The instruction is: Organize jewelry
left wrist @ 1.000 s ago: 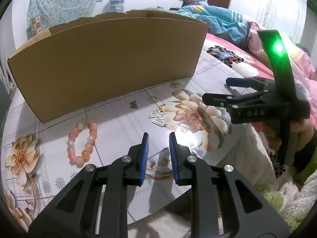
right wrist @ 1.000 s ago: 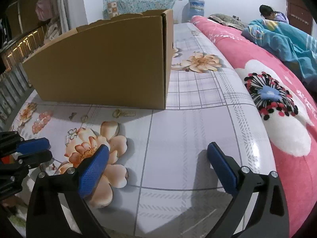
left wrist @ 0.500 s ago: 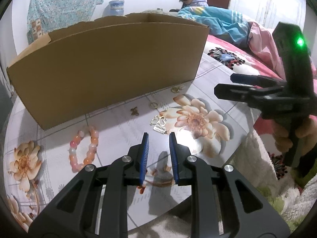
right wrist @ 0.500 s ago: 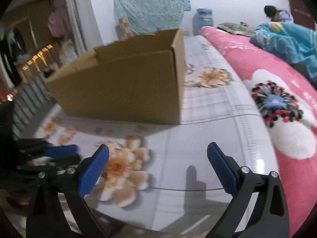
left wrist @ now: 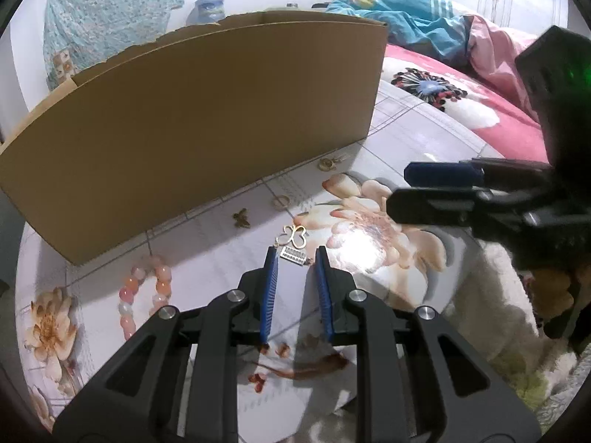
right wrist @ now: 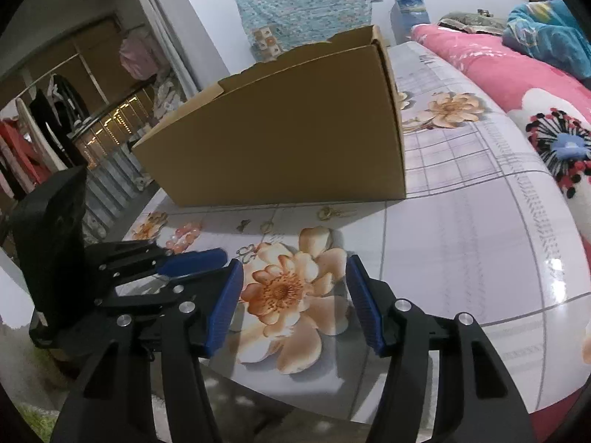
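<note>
**Op:** While I'm lining up, the left gripper is hanging just short of the butterfly pendant, jaws narrowed to a slim gap, nothing between the pads. I'm keeping them pre-narrowed because the piece is thin and flat on the table.

**Eng:** Right side?

**Op:** The right gripper is closing right now, still clearly apart, only the printed flower under it, gripping nothing. I'm reading it as standing by.

**Eng:** Where's the jewelry?

**Op:** All lying loose on the table in front of the cardboard box. Bead bracelet is sitting left of the left gripper, small butterfly charm and ring are nearer the box wall, gold clasp piece is almost touching the box's front-right corner. Box is standing open-topped close behind them, so I'm judging it's the drop target.

**Eng:** Any labels?

**Op:** I'm seeing 0 readable text on box, jewelry or grippers.
</note>
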Motion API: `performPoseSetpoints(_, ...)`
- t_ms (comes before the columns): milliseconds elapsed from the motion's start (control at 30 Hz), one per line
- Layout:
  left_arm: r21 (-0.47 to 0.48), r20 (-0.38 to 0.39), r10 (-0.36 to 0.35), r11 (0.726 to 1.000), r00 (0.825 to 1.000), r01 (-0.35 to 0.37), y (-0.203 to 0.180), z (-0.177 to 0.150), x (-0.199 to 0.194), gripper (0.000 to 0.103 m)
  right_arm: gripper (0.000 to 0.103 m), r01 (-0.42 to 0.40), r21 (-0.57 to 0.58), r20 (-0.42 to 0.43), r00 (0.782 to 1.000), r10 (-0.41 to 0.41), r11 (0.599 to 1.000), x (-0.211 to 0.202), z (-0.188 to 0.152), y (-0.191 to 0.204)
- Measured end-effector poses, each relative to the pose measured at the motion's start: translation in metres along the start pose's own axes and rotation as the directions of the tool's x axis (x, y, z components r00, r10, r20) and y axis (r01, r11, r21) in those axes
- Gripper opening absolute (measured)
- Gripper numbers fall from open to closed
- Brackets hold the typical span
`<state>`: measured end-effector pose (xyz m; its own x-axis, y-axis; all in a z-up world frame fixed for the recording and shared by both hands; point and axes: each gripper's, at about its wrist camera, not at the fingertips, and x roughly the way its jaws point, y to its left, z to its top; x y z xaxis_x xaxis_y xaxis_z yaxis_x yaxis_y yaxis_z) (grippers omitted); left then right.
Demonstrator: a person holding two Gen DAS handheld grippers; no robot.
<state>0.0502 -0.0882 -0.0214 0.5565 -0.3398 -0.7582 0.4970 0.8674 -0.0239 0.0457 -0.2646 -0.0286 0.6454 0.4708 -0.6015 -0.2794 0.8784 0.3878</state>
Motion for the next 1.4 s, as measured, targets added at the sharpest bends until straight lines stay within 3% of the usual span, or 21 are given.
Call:
performPoseSetpoints(700, 0.064, -0.043, -0.016, 0.998, 0.999, 0.019, 0.001, 0.006, 0.003, 0.015, 0.057, -0.021, 0.016, 0.007, 1.0, 0.021, 1.0, 0.004, 0.001, -0.009)
performPoseSetpoints(900, 0.045, -0.043, -0.024, 0.999, 0.999, 0.026, 0.006, 0.004, 0.001, 0.014, 0.057, -0.022, 0.016, 0.008, 1.0, 0.022, 1.0, 0.003, 0.001, -0.01)
performPoseSetpoints(967, 0.037, -0.045, -0.03, 0.999, 0.999, 0.032, 0.008, 0.003, 0.0, 0.006, 0.057, -0.022, 0.014, 0.009, 1.0, 0.022, 1.0, 0.002, 0.002, -0.009)
performPoseSetpoints(1400, -0.059, -0.044, -0.071, 0.996, 0.997, 0.068, 0.026, -0.002, -0.008, 0.007, 0.057, -0.018, -0.006, 0.003, 1.0, 0.018, 1.0, 0.003, 0.006, -0.003)
